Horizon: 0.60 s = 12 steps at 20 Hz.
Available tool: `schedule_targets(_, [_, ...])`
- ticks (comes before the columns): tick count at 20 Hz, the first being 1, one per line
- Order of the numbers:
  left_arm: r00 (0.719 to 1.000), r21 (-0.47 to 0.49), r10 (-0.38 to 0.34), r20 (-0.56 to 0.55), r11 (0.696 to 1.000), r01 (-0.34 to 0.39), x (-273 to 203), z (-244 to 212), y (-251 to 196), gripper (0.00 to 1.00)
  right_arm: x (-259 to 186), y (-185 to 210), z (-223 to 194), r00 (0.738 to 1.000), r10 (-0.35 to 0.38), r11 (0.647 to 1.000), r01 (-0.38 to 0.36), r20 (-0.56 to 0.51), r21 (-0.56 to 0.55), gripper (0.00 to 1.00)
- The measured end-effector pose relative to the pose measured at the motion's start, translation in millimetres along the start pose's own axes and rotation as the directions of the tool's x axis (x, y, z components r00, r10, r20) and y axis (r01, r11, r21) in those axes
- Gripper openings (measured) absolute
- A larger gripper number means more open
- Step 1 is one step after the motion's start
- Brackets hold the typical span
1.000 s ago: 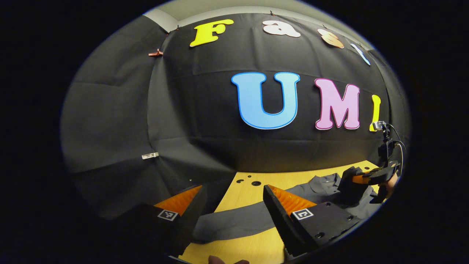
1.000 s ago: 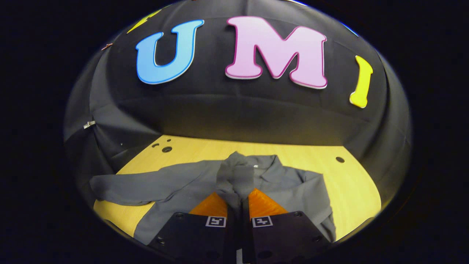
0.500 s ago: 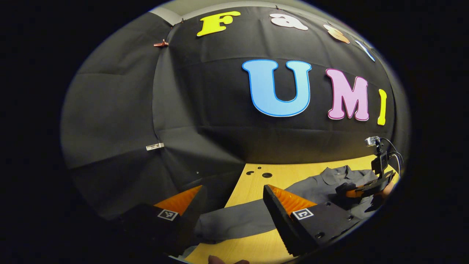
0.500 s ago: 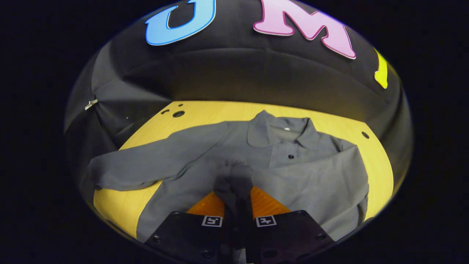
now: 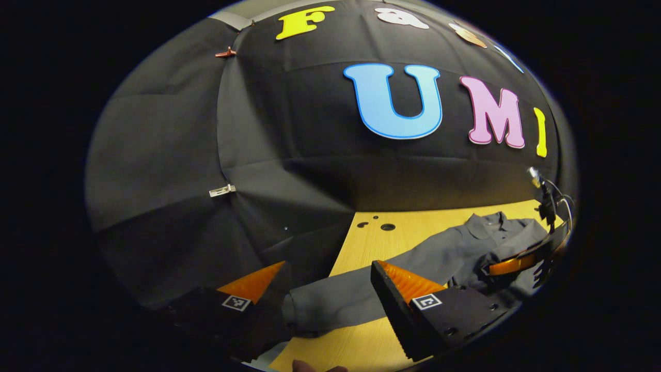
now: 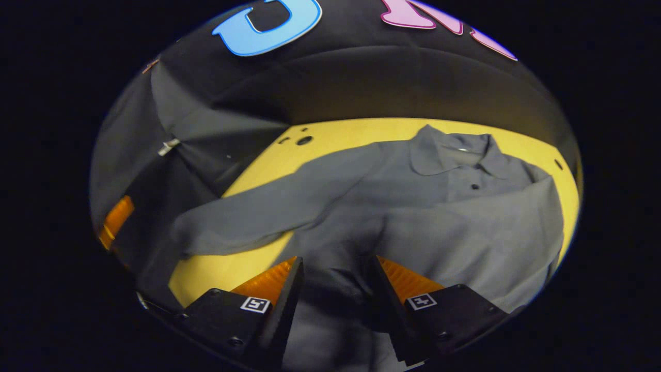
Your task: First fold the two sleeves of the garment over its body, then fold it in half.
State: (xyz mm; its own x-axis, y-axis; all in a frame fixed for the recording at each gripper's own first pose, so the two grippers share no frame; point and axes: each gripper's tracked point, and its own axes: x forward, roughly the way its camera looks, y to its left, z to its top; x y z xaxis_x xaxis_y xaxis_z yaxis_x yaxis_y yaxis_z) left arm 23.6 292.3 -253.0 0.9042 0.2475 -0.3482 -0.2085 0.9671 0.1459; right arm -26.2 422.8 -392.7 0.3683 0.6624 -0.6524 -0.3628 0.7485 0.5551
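The right gripper stands with its fingers spread apart over the body of the gray garment, and nothing is caught between them; the cloth under the gap lies loose and a little rumpled. The garment is a collared, buttoned shirt spread on the yellow wooden table, collar toward the black cloth wall. One long sleeve lies folded across the chest, running from the far shoulder down toward the right gripper. The other sleeve stretches out flat to the side over bare table, its cuff near the table's edge. In the left gripper view, the left gripper is also wide open and holds nothing; that outstretched sleeve's cuff lies in the gap between its fingers (whether either finger touches the cloth cannot be told). The same view shows the right gripper farther off, low over the shirt's body, with a cable trailing up behind it. A few round holes mark the table's far corner near the wall. At the bottom edge of the left gripper view a fingertip of the person just peeks in.
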Motion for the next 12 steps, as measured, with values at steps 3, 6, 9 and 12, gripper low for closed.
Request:
schedule_targets(3, [0.999,0.024,0.027,-0.044,0.999,-0.026,10.2,-26.3,9.0,0.98,-26.5,13.7,4.4,0.998,0.055,0.998,-0.056,0.037,0.024,0.83])
schedule_targets(6, [0.993,0.047,0.066,-0.099,0.997,-0.062,25.0,-58.9,21.9,0.98,-60.3,1.6,9.5,0.996,0.025,1.000,-0.026,0.080,0.002,0.82])
schedule_targets(9, [0.981,0.007,0.079,-0.174,0.997,-0.079,41.1,-92.6,31.7,0.98,-90.3,-22.7,8.0,0.994,-0.038,0.999,0.039,0.106,-0.003,0.82])
schedule_targets(12, [0.969,-0.021,0.099,-0.228,0.994,-0.107,58.4,-119.8,32.2,0.98,-116.4,-42.1,5.7,0.988,-0.094,0.996,0.094,0.123,0.002,0.82])
